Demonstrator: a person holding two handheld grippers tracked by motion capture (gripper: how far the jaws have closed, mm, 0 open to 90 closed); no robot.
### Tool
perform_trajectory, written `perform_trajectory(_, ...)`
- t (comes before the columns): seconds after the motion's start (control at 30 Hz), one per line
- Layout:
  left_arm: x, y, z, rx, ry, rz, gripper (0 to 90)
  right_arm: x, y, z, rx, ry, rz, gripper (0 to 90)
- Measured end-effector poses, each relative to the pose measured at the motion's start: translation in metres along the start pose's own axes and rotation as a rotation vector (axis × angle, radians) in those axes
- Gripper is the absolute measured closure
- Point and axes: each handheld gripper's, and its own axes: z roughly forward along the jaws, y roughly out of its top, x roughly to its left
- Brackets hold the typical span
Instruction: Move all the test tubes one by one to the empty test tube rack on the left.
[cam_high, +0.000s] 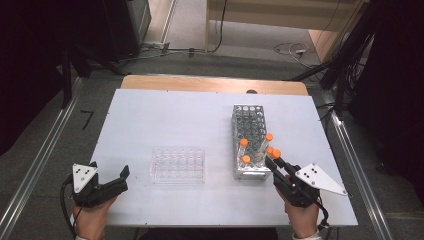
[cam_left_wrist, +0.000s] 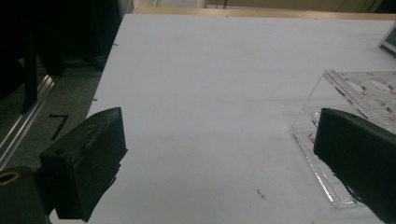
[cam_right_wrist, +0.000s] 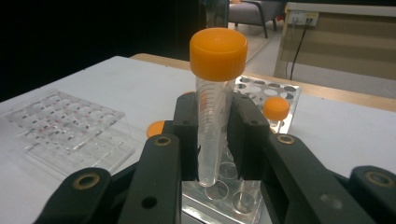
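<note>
My right gripper (cam_high: 272, 161) is shut on a clear tube with an orange cap (cam_high: 276, 153), held upright just above the near right corner of the clear tube rack (cam_high: 248, 112). In the right gripper view the tube (cam_right_wrist: 212, 121) stands between the jaws of my right gripper (cam_right_wrist: 212, 140), its rounded tip just above a rack hole. Several more orange-capped tubes (cam_high: 244, 142) stand in the rack's near end. My left gripper (cam_high: 109, 170) rests at the table's near left, open, with nothing between its jaws. In its own view my left gripper (cam_left_wrist: 219, 121) points over bare table.
A flat clear well plate (cam_high: 178, 165) lies mid-table, left of the rack; its corner (cam_left_wrist: 359, 93) sits beside the left gripper's right jaw. The white table top (cam_high: 165, 115) has a wooden far edge. Metal rails run along the floor on both sides.
</note>
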Motion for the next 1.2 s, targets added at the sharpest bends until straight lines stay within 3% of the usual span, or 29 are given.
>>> perform_trajectory(0.3, -0.008, 0.002, -0.005, -0.011, -0.054, 0.011, 3.6, 0.014, -0.003, -0.005, 0.027, 0.07, -0.015, 72.0)
perform_trajectory(0.57, -0.024, 0.005, -0.01, -0.014, -0.132, 0.029, 4.0, 0.028, -0.008, -0.002, 0.052, 0.126, -0.022, 72.0)
perform_trajectory(0.9, -0.054, 0.011, -0.018, -0.024, -0.246, 0.083, 5.9, 0.05, -0.02, 0.015, 0.109, 0.192, -0.061, 72.0)
perform_trajectory(0.97, -0.057, 0.011, -0.018, -0.023, -0.252, 0.094, 6.1, 0.054, -0.022, 0.019, 0.121, 0.202, -0.064, 72.0)
perform_trajectory(1.2, -0.087, 0.017, -0.014, -0.011, -0.336, 0.156, 8.2, 0.064, -0.027, 0.03, 0.15, 0.231, -0.075, 72.0)
